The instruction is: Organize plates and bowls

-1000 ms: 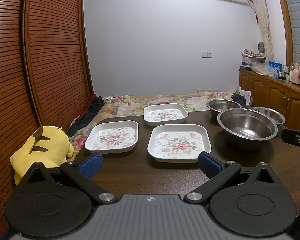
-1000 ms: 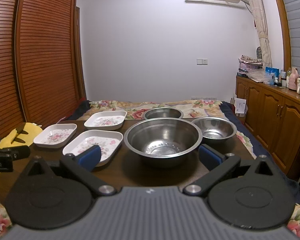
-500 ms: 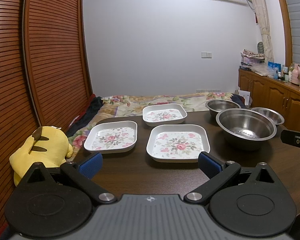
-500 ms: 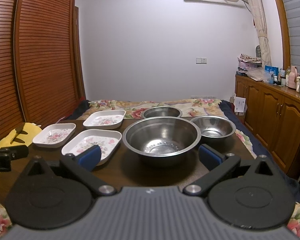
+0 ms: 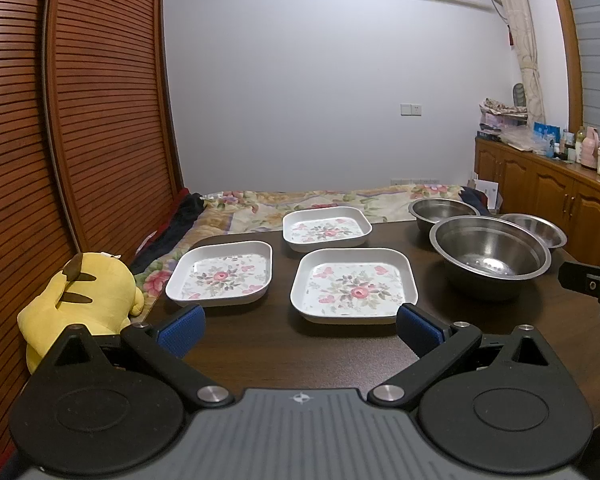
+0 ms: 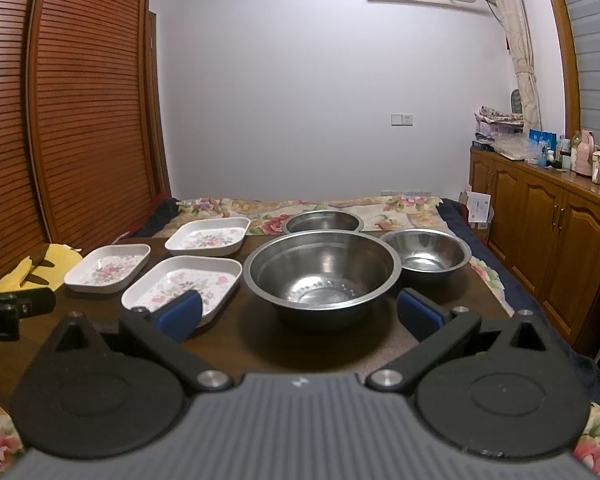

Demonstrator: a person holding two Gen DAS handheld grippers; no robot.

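Fingers: left gripper (image 5: 298, 330) and right gripper (image 6: 298, 316) both spread wide, empty, above the near table (image 5: 260, 352) edge | three floral plates (image 5: 353, 285) left, apart | three steel bowls (image 6: 323, 270) right, clustered.

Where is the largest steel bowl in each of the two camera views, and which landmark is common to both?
Left wrist view: the largest steel bowl sits at the right, right of the nearest floral plate.
Right wrist view: the bowl is central, straight ahead between the fingers.
Shared landmark: the wall switch.
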